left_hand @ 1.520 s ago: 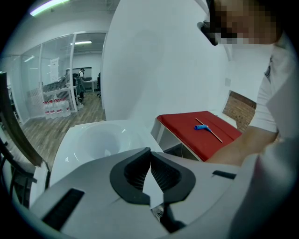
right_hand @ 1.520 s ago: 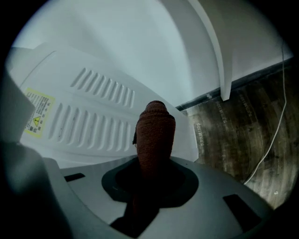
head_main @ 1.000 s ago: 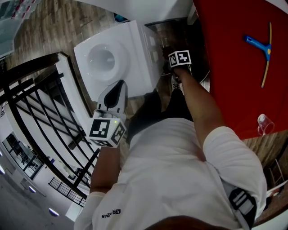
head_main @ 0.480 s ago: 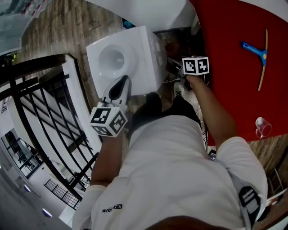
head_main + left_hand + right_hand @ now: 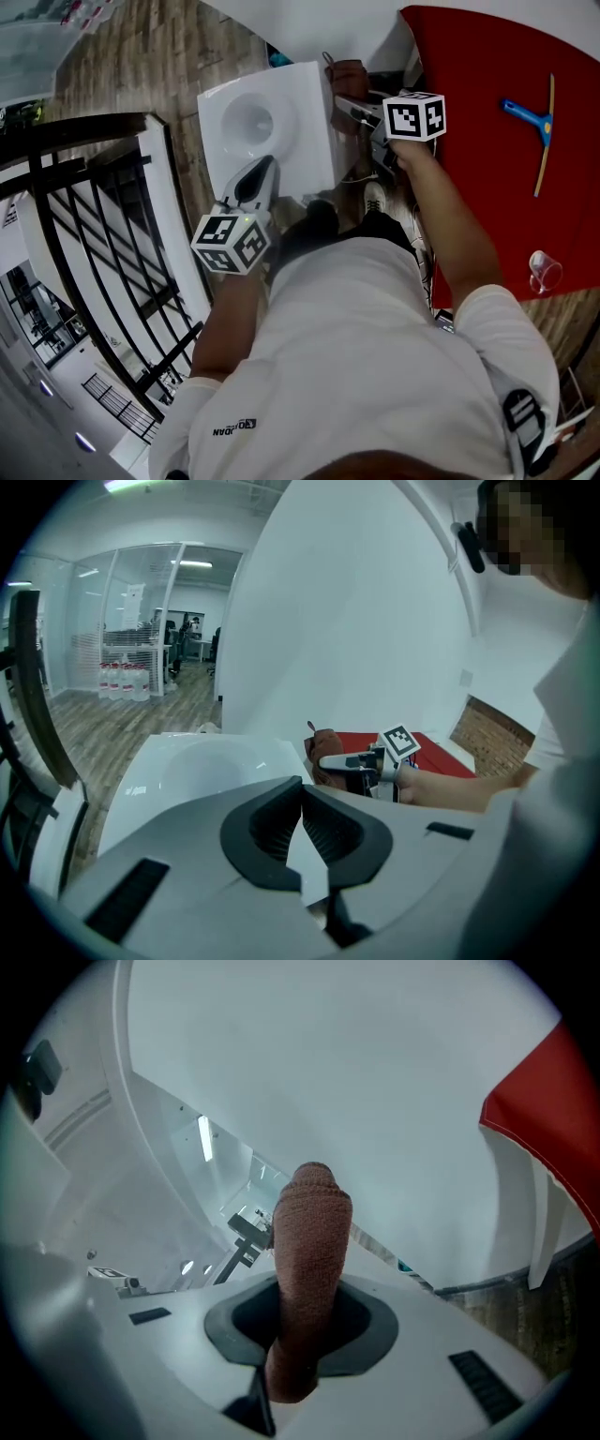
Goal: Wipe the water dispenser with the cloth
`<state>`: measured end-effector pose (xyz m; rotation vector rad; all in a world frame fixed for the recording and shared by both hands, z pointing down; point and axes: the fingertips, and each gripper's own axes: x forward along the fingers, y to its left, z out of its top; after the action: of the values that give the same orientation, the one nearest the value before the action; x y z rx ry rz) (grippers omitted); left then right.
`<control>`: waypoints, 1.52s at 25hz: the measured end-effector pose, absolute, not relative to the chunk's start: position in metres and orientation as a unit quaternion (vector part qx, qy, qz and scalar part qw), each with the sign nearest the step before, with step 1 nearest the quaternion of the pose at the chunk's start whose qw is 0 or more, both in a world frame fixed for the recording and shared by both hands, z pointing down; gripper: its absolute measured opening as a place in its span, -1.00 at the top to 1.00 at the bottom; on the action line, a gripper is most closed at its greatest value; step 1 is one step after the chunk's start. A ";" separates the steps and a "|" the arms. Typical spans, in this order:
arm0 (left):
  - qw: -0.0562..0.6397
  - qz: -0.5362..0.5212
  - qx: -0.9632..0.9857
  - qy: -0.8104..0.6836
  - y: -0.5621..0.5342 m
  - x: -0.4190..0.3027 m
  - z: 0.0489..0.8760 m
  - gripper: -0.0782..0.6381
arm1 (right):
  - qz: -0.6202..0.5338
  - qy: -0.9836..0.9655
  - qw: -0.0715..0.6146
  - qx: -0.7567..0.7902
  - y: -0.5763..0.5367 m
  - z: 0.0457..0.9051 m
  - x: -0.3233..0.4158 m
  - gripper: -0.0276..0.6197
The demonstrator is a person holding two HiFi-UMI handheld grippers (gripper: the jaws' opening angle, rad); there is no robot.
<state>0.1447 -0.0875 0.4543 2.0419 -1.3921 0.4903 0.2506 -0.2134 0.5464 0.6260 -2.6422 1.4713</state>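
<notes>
**Cloth at the dispenser's far right corner**

The right gripper is clamped on the brown cloth at the top right corner of the white water dispenser. The left gripper, jaws closed on nothing, is by the near edge. A black railing flanks the left, the red table the right.

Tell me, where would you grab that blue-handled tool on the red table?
Probably by its blue handle, coming down from above: the tool lies flat on the red table, and the handle juts sideways off the long thin bar.
</notes>
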 end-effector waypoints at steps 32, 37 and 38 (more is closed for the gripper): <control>0.269 0.252 0.769 -0.522 -0.078 0.164 0.466 0.78 | 0.527 -0.816 0.114 0.210 -0.233 0.694 0.237 0.65; 0.257 0.270 0.769 -0.519 -0.075 0.167 0.467 0.78 | 0.525 -0.810 0.149 0.216 -0.233 0.736 0.237 0.65; 0.259 0.270 0.768 -0.520 -0.073 0.166 0.467 0.78 | 0.527 -0.808 0.154 0.215 -0.232 0.744 0.236 0.65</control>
<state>0.1662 -0.0730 0.4669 2.0810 -1.4087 0.7327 0.2362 -0.2320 0.7442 0.6164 -2.3153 1.5098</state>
